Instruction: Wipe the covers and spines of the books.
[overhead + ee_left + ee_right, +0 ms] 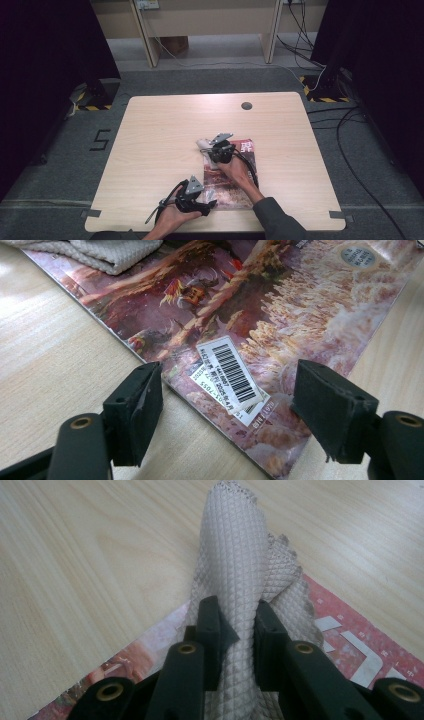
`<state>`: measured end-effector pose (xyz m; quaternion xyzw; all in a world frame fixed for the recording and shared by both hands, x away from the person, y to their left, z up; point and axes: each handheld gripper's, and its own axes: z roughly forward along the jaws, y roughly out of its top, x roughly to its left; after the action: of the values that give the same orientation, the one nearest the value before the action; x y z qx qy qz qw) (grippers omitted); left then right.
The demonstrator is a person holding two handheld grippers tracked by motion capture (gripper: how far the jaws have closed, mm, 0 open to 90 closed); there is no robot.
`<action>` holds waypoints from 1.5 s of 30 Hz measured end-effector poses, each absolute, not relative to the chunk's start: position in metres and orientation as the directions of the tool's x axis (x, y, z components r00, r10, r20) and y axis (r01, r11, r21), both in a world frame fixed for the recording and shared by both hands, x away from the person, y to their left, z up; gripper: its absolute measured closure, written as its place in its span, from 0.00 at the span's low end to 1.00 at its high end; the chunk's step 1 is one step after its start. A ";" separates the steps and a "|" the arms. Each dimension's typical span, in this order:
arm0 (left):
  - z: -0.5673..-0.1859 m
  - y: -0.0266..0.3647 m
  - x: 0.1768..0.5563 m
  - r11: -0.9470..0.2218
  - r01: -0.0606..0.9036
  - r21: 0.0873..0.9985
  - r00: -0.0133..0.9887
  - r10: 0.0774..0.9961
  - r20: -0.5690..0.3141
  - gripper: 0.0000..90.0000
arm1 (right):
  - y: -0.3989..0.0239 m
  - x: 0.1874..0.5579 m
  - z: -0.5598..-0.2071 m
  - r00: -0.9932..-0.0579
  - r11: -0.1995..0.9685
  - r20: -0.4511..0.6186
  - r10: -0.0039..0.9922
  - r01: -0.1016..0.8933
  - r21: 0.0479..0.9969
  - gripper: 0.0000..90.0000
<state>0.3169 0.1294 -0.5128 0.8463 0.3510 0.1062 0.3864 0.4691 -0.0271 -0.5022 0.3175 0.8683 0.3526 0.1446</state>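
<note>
A magazine (pixel 235 175) with a reddish picture cover lies on the wooden table (pixel 165 130), near its front edge. A beige waffle-weave cloth (pixel 240 570) rests bunched on the magazine's far corner and partly on the table. My right gripper (pixel 237 630) is shut on a fold of this cloth; the same gripper (pixel 220 150) shows over the magazine's top left corner. My left gripper (pixel 227 405) stands open just above the magazine's near corner (pixel 250 440), with the barcode sticker (pixel 231 372) between the jaws, which touch nothing. The same gripper (pixel 207 202) is at the front edge.
A round cable hole (pixel 246 105) sits near the table's far edge. Dark curtains stand to both sides, and cables (pixel 345 125) run across the floor at right. Wooden furniture legs (pixel 145 35) rise beyond the table.
</note>
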 end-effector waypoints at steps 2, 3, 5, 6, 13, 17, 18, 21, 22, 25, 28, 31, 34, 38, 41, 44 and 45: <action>-0.513 0.129 0.317 -0.456 0.510 0.729 0.732 0.675 -0.089 0.30 | -0.031 0.472 -0.502 -0.746 0.547 -0.034 0.665 0.455 0.703 0.86; -0.513 0.130 0.317 -0.456 0.511 0.729 0.732 0.675 -0.091 0.30 | -0.033 0.473 -0.502 -0.738 0.539 -0.025 0.674 0.468 0.700 0.86; -0.513 0.130 0.317 -0.455 0.513 0.728 0.732 0.675 -0.094 0.30 | -0.036 0.474 -0.502 -0.731 0.520 -0.004 0.682 0.482 0.705 0.87; -0.513 0.130 0.317 -0.456 0.512 0.728 0.732 0.675 -0.093 0.30 | -0.035 0.473 -0.502 -0.731 0.523 -0.009 0.682 0.479 0.705 0.87; -0.513 0.129 0.317 -0.456 0.511 0.728 0.732 0.675 -0.091 0.30 | -0.028 0.463 -0.502 -0.776 0.551 0.006 0.631 0.454 0.701 0.87; -0.513 0.130 0.317 -0.455 0.512 0.729 0.731 0.676 -0.091 0.30 | -0.028 0.458 -0.503 -0.785 0.555 0.000 0.620 0.438 0.707 0.86; -0.513 0.130 0.317 -0.454 0.512 0.729 0.731 0.676 -0.092 0.30 | -0.030 0.459 -0.503 -0.786 0.549 0.009 0.618 0.440 0.710 0.86; -0.513 0.130 0.317 -0.454 0.512 0.729 0.730 0.677 -0.091 0.30 | -0.037 0.465 -0.504 -0.764 0.535 0.001 0.645 0.452 0.714 0.86; -0.513 0.130 0.317 -0.454 0.512 0.729 0.731 0.677 -0.091 0.30 | -0.039 0.467 -0.503 -0.758 0.528 0.008 0.653 0.463 0.712 0.86; -0.513 0.130 0.317 -0.454 0.513 0.729 0.731 0.676 -0.093 0.30 | -0.041 0.469 -0.503 -0.748 0.517 0.020 0.664 0.478 0.710 0.86; -0.513 0.130 0.317 -0.455 0.513 0.728 0.731 0.676 -0.093 0.30 | -0.037 0.463 -0.503 -0.765 0.537 0.008 0.645 0.460 0.707 0.86; -0.513 0.130 0.317 -0.453 0.514 0.728 0.730 0.677 -0.093 0.30 | -0.034 0.457 -0.503 -0.783 0.552 0.009 0.622 0.446 0.705 0.86; -0.513 0.129 0.316 -0.454 0.511 0.730 0.730 0.677 -0.089 0.30 | -0.034 0.454 -0.503 -0.794 0.555 0.018 0.608 0.440 0.706 0.86; -0.513 0.130 0.316 -0.455 0.510 0.730 0.730 0.677 -0.088 0.30 | -0.041 0.456 -0.506 -0.795 0.528 0.047 0.605 0.446 0.723 0.86; -0.513 0.130 0.316 -0.454 0.512 0.729 0.730 0.677 -0.092 0.30 | -0.048 0.461 -0.505 -0.770 0.521 0.032 0.637 0.461 0.718 0.86; -0.513 0.130 0.316 -0.458 0.511 0.727 0.732 0.675 -0.089 0.30 | -0.051 0.460 -0.505 -0.759 0.504 0.043 0.650 0.473 0.722 0.86; -0.513 0.130 0.316 -0.457 0.511 0.728 0.732 0.675 -0.090 0.29 | -0.049 0.458 -0.505 -0.760 0.515 0.030 0.649 0.468 0.718 0.86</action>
<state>0.3164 0.1299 -0.5128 0.8470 0.3501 0.1060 0.3856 0.4583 -0.0488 -0.5046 0.3238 0.8619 0.3707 0.1220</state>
